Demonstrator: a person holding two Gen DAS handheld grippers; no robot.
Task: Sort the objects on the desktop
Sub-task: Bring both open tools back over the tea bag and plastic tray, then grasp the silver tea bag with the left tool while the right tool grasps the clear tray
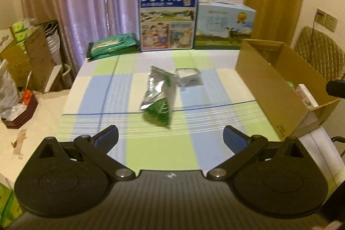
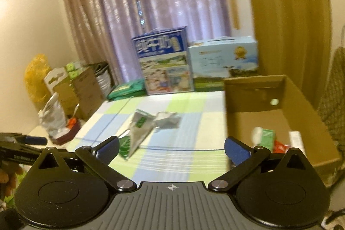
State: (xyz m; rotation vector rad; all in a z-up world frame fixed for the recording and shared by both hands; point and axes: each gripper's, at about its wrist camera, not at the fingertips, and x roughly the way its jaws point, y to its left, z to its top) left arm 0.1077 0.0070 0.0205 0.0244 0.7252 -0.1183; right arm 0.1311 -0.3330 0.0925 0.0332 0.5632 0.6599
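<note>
A silver and green foil packet (image 1: 159,98) lies on the checked tablecloth (image 1: 151,143), with a small clear packet (image 1: 188,78) just behind it. My left gripper (image 1: 171,139) is open, a short way in front of the foil packet, with nothing between its fingers. In the right wrist view the foil packet (image 2: 135,133) and the clear packet (image 2: 168,120) lie ahead and left of centre. My right gripper (image 2: 172,149) is open and empty, its right finger over the near wall of a cardboard box (image 2: 301,113). Several small items (image 2: 267,137) lie inside that box.
A blue milk carton case (image 1: 169,16), a pale blue gift box (image 1: 224,25) and a green wipes pack (image 1: 113,45) line the table's far edge. Cartons and bags (image 1: 19,53) crowd the left side. A small brown tray (image 1: 20,109) sits at the left. The other gripper (image 2: 21,150) shows at the left.
</note>
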